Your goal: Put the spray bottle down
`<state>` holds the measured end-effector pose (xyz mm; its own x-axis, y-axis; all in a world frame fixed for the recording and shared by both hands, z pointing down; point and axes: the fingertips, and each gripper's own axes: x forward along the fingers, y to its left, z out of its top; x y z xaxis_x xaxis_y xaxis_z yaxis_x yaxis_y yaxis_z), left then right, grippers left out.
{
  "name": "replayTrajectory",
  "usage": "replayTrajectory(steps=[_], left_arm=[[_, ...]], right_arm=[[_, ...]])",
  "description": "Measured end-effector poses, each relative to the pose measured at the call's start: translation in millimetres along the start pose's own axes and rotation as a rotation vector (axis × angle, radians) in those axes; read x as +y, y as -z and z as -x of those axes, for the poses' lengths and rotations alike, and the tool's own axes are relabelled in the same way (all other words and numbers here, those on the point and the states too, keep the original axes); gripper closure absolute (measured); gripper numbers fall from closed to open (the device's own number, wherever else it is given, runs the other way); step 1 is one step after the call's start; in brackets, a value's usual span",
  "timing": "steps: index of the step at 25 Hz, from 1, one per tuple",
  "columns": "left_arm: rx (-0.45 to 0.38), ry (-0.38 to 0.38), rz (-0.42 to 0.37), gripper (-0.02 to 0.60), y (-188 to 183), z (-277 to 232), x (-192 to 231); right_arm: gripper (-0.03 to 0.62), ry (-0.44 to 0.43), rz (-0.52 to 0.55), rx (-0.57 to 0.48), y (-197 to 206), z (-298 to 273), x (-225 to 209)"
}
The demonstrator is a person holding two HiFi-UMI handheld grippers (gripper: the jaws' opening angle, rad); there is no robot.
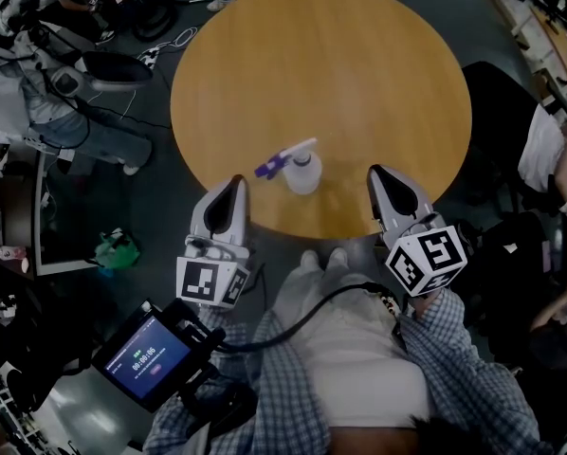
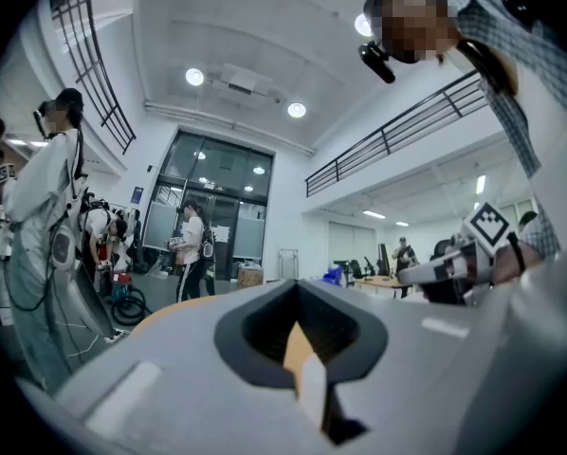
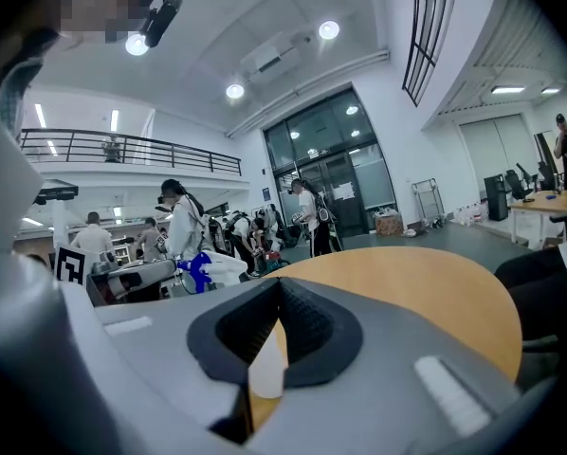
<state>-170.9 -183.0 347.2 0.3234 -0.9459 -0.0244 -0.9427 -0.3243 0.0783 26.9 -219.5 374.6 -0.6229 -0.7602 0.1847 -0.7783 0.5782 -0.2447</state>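
Observation:
The spray bottle [image 1: 301, 166], clear with a purple-blue trigger head, stands upright on the round wooden table [image 1: 340, 55] near its front edge. My left gripper [image 1: 234, 182] hovers at the table's edge just left of the bottle, apart from it, jaws shut and empty. Right of the bottle, my right gripper [image 1: 378, 172] is over the table's edge, also shut with nothing in it. In the right gripper view the bottle [image 3: 204, 271] shows to the left beyond the closed jaws [image 3: 279, 282], with the table [image 3: 426, 292] ahead. The left gripper view shows only its shut jaws [image 2: 298, 284].
Dark chairs and seated people [image 1: 549, 150] crowd the table's right side. Left of the table are cables, a chair [image 1: 103, 69] and a green object [image 1: 118, 249] on the floor. People stand beyond the table [image 3: 312, 218]. A small screen [image 1: 151, 354] hangs at my waist.

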Motion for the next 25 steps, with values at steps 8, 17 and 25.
replayTrajectory(steps=[8, 17, 25], left_arm=[[0.013, -0.009, 0.017, 0.578, 2.4, -3.4, 2.5], [0.013, -0.019, 0.013, 0.578, 3.4, -2.3, 5.2], [0.017, -0.031, 0.013, 0.578, -0.7, -7.6, 5.0]], right_arm=[[0.588, -0.009, 0.004, 0.001, -1.8, -1.4, -1.1], [0.589, -0.014, 0.003, 0.003, -0.6, -2.2, 0.1], [0.589, -0.021, 0.007, 0.006, -7.9, -4.0, -2.9]])
